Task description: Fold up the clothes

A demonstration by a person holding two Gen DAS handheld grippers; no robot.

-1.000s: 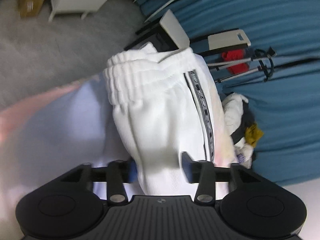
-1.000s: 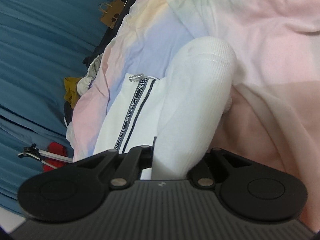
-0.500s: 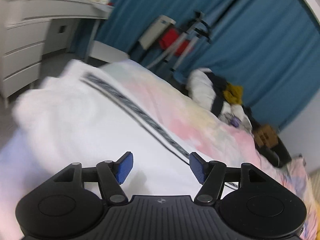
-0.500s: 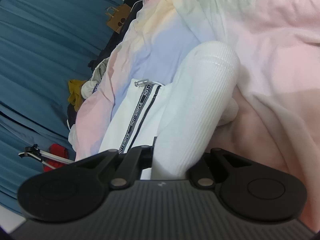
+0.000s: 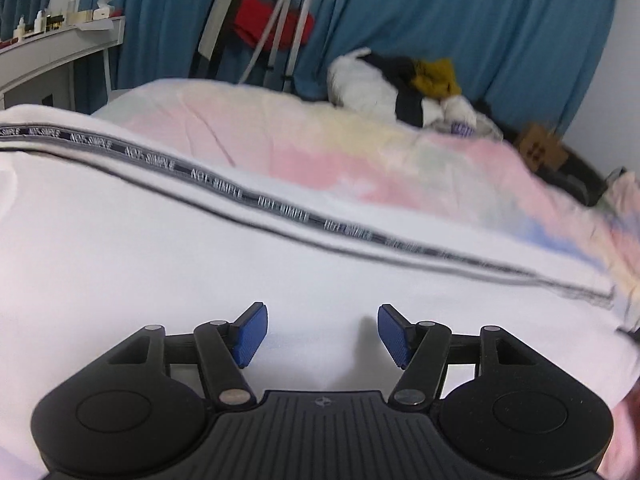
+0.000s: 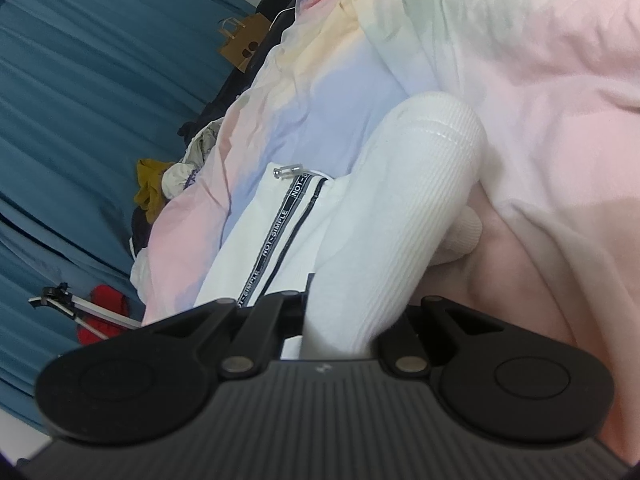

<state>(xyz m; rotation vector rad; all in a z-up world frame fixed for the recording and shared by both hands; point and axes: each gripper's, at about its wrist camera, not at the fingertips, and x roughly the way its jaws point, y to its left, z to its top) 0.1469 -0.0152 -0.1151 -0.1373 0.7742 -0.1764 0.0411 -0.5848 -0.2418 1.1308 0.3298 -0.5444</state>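
Observation:
White trousers (image 5: 168, 240) with a grey lettered side stripe (image 5: 280, 210) lie spread on the pastel bedcover (image 5: 400, 160). My left gripper (image 5: 318, 334) is open and empty, its blue pads just above the white fabric. In the right wrist view my right gripper (image 6: 344, 320) is shut on the ribbed white cuff (image 6: 404, 200) of the trousers, and the fabric hides its fingertips. The striped leg (image 6: 280, 232) lies to its left.
Blue curtains (image 5: 480, 32) hang behind the bed. A heap of clothes (image 5: 400, 88) sits at the bed's far edge, with a brown paper bag (image 5: 540, 152) beside it. A tripod and red cloth (image 5: 276, 24) stand at the back. A white shelf (image 5: 52, 56) is at the left.
My left gripper has let go of the trousers, opened and swung round to look across the bed. My right gripper has kept its hold on the cuff and hardly moved.

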